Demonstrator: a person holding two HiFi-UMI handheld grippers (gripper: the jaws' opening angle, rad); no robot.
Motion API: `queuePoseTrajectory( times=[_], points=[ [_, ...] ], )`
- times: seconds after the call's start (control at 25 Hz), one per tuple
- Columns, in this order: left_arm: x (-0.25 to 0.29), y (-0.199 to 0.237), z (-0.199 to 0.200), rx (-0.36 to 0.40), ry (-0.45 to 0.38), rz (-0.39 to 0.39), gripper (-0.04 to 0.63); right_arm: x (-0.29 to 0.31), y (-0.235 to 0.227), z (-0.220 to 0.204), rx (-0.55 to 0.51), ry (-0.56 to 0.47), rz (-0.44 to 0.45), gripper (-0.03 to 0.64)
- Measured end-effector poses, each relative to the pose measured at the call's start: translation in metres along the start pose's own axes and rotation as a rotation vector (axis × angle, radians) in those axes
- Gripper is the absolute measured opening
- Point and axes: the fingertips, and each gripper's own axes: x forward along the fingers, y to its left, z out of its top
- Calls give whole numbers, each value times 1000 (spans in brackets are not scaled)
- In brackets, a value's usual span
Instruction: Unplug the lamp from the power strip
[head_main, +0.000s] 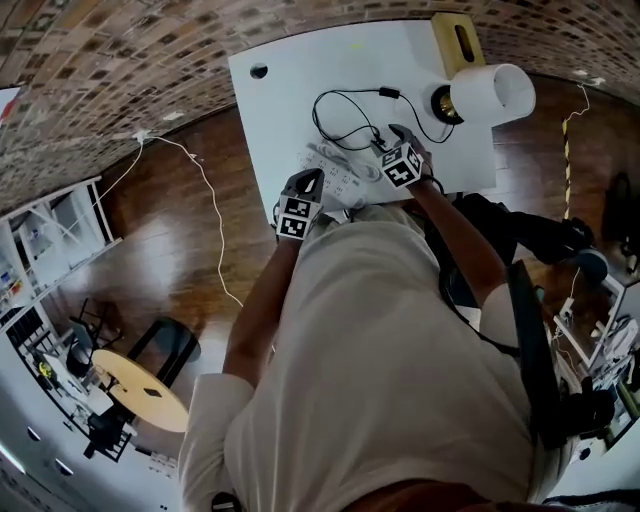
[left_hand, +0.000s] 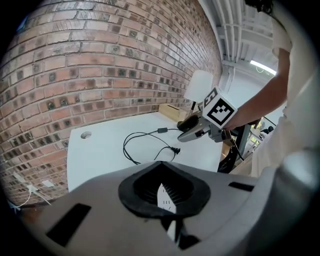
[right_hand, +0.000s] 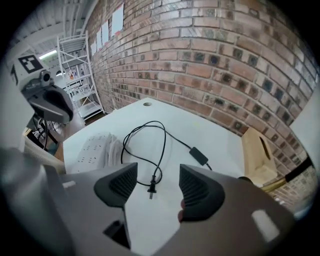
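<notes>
The lamp's black plug (right_hand: 150, 190) lies loose on the white table (head_main: 285, 105), apart from the white power strip (right_hand: 92, 152). Its cord (right_hand: 160, 145) loops back past an inline block (right_hand: 199, 155) to the lamp (head_main: 490, 95) at the far right corner. My right gripper (right_hand: 158, 186) hangs open just above the plug, with nothing between the pads. My left gripper (left_hand: 165, 195) is shut on the near end of the power strip (head_main: 335, 172); a white sliver with socket slots shows between its black pads. In the left gripper view the right gripper (left_hand: 186, 135) hovers over the plug (left_hand: 176, 150).
A wooden box (right_hand: 260, 150) stands against the brick wall beside the lamp. A cable hole (head_main: 259, 71) sits in the table's far left corner. A thin white cord (head_main: 200, 180) runs over the wooden floor left of the table. Metal shelving (right_hand: 75, 70) stands further left.
</notes>
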Motion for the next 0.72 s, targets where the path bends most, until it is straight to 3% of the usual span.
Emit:
queuePoseTrajectory(
  times=[0.2, 0.72],
  points=[
    [-12, 1, 1, -52, -11, -2, 3, -25, -3, -17, -78, -61, -36, 261],
    [-27, 6, -16, -123, 15, -86, 3, -29, 26, -37, 61, -124, -23, 230]
  ],
)
